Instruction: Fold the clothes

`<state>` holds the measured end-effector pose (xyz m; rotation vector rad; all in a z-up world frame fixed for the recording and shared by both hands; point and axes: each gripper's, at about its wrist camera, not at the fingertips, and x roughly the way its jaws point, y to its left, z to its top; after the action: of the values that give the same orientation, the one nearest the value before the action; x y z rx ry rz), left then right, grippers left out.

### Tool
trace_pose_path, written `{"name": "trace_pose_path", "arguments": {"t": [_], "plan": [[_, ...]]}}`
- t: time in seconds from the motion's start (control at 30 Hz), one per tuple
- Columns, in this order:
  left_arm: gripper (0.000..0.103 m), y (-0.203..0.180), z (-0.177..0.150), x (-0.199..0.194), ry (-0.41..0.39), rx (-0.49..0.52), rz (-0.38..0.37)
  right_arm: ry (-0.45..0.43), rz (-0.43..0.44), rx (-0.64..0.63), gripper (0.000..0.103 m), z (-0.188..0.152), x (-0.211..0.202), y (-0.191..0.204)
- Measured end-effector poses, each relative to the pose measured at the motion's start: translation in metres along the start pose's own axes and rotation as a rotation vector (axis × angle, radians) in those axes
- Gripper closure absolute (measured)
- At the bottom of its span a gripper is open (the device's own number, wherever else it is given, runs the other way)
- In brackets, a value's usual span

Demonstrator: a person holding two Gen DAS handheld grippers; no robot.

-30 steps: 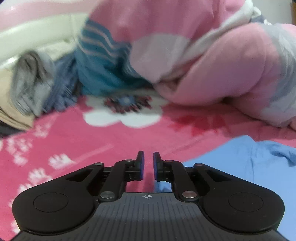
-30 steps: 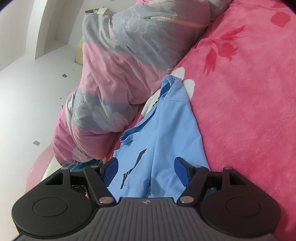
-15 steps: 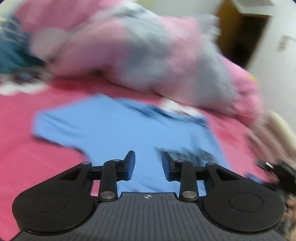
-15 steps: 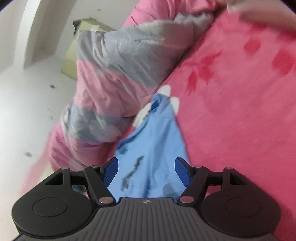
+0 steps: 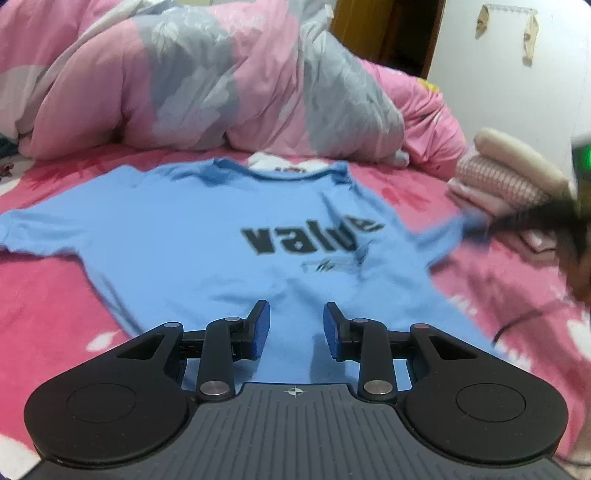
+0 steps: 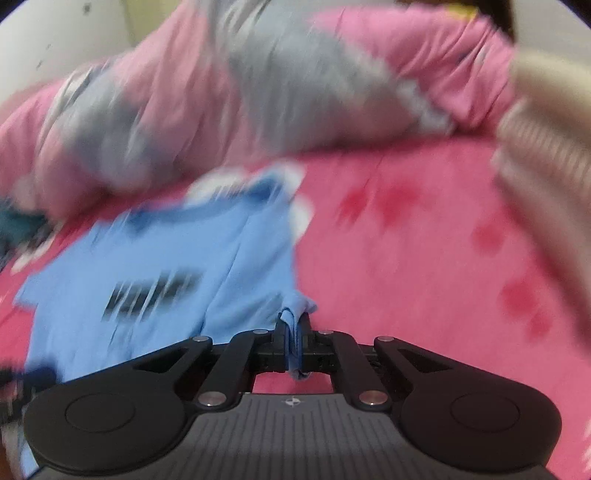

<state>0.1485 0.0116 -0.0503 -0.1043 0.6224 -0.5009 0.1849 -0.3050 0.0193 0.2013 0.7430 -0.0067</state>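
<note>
A second ago the right gripper [image 6: 293, 345] hung spread above the blue T-shirt [image 5: 207, 236]; it now pinches a bunched sleeve edge. The left gripper [image 5: 295, 328], earlier almost shut over bare blanket, now sits parted above the shirt's hem. The soft jersey lies flat on the fuzzy pink blanket [image 5: 44, 314], before a puffy pink-and-grey quilt [image 5: 207, 81].

A home bedroom: a pink flowered bed [image 5: 44, 314] is lying under a rumpled quilt [image 5: 221, 81], a doorway [image 5: 388, 33] showing far right.
</note>
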Motion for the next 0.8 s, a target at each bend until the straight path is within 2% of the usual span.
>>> {"name": "trace_pose_path", "arguments": {"t": [0.2, 0.37, 0.4, 0.5, 0.53, 0.6, 0.73, 0.8], "plan": [[0.072, 0.02, -0.007, 0.008, 0.024, -0.057, -0.031, -0.124, -0.127, 0.019, 0.1, 0.081, 0.018, -0.018], [0.072, 0.025, -0.009, 0.011, 0.032, -0.074, -0.049, -0.206, -0.197, -0.019, 0.1, 0.123, 0.052, -0.017], [0.072, 0.026, -0.009, 0.011, 0.033, -0.08, -0.053, -0.206, -0.195, 0.011, 0.1, 0.126, 0.063, -0.019], [0.072, 0.027, -0.009, 0.012, 0.035, -0.085, -0.058, -0.124, -0.138, 0.147, 0.094, 0.123, 0.101, -0.037], [0.072, 0.027, -0.009, 0.012, 0.035, -0.085, -0.059, -0.09, -0.133, 0.203, 0.085, 0.116, 0.11, -0.045], [0.072, 0.028, -0.009, 0.012, 0.033, -0.089, -0.062, -0.037, -0.126, 0.301, 0.077, 0.102, 0.121, -0.06], [0.072, 0.031, -0.009, 0.011, 0.027, -0.113, -0.072, -0.04, -0.088, 0.41, 0.074, 0.069, 0.09, -0.089], [0.072, 0.033, -0.009, 0.01, 0.021, -0.128, -0.076, -0.065, -0.046, 0.418, 0.073, 0.054, 0.041, -0.092]]}}
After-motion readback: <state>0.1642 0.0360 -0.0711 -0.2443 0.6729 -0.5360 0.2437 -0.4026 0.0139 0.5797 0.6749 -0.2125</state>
